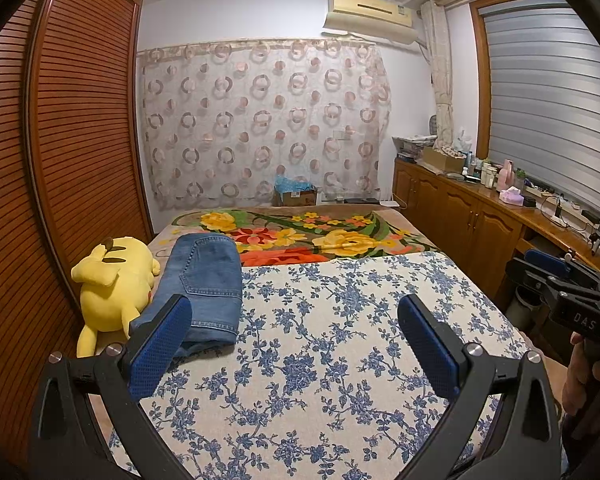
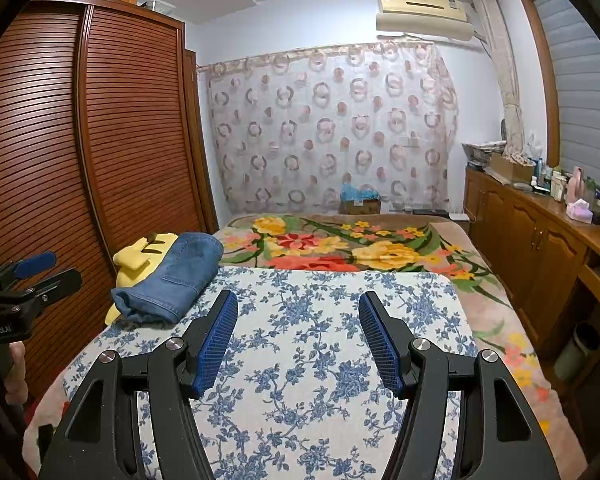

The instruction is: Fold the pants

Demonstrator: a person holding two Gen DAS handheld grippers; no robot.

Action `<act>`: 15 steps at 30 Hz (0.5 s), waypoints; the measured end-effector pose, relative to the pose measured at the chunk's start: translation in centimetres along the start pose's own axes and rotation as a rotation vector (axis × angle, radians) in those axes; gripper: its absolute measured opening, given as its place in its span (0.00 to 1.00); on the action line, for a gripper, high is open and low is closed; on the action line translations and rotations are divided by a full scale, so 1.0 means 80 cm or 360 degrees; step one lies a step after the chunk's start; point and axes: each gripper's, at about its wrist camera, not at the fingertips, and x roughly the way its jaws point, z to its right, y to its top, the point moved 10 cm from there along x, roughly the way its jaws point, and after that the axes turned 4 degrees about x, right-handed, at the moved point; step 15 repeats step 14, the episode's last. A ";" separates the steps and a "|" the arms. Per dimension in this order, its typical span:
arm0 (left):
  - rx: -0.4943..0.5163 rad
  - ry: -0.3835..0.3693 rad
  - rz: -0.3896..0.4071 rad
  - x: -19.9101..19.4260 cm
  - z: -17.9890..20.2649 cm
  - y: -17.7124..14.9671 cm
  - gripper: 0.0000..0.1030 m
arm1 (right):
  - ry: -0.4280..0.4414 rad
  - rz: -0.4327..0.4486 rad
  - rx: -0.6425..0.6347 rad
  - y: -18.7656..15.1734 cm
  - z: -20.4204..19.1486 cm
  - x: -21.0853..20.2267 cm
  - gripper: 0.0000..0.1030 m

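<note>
A bed (image 1: 476, 312) is filling the middle of the room, with a louvred wooden wardrobe (image 1: 80, 128) standing along its left side and a wooden sideboard (image 1: 460, 216) running along the right. A blue-and-white floral cloth (image 1: 340, 340) is covering the near part of the bed; a bright floral blanket (image 1: 320, 236) is lying across the far part. The folded blue jeans (image 1: 204, 280) are resting at the far left edge of the floral cloth, touching a yellow plush toy (image 1: 112, 284) lying just left of them. The left gripper (image 1: 296, 332) is hovering over the cloth with its jaws spread wide, holding nothing. The right gripper (image 2: 298, 328) is likewise hovering over the cloth, jaws spread apart and empty.
</note>
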 end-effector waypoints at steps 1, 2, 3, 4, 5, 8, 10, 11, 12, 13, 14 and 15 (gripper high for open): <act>-0.0001 0.0000 0.0001 0.000 0.000 0.000 1.00 | 0.0000 0.0000 0.0000 0.000 0.000 0.000 0.63; -0.0001 -0.0001 0.0001 0.000 0.000 0.000 1.00 | -0.0001 0.0000 0.0000 0.000 0.000 0.000 0.63; 0.0000 -0.0002 -0.0001 0.000 0.000 0.000 1.00 | 0.0000 0.0000 0.0000 0.000 0.000 0.000 0.63; 0.0000 -0.0001 0.0000 -0.001 0.000 0.000 1.00 | 0.0002 -0.0001 -0.0001 0.000 0.000 0.000 0.63; 0.0000 0.0000 0.0001 0.000 0.000 0.000 1.00 | 0.0001 0.0000 -0.0001 0.000 0.000 0.000 0.63; 0.0001 -0.0001 0.0001 0.000 0.000 0.000 1.00 | 0.0001 0.0000 0.0000 -0.001 -0.001 0.000 0.63; 0.0001 -0.0001 0.0001 0.000 0.000 0.000 1.00 | -0.0001 0.0000 0.0001 -0.001 -0.002 0.000 0.63; 0.0000 -0.0001 0.0000 0.000 0.000 0.000 1.00 | 0.0001 0.0000 0.0000 -0.001 -0.002 0.000 0.63; 0.0000 0.0000 0.0000 0.000 0.000 0.000 1.00 | 0.0000 0.0000 0.0001 -0.001 -0.002 0.000 0.63; 0.0000 0.0000 0.0001 0.000 0.000 0.000 1.00 | 0.0000 0.0000 0.0002 -0.001 -0.002 0.000 0.63; -0.0001 0.0000 0.0000 0.000 0.000 0.000 1.00 | 0.0001 -0.0001 0.0002 0.000 -0.002 0.000 0.63; -0.0001 0.0000 0.0000 0.000 0.000 0.000 1.00 | 0.0001 -0.0001 0.0002 0.000 -0.002 0.000 0.63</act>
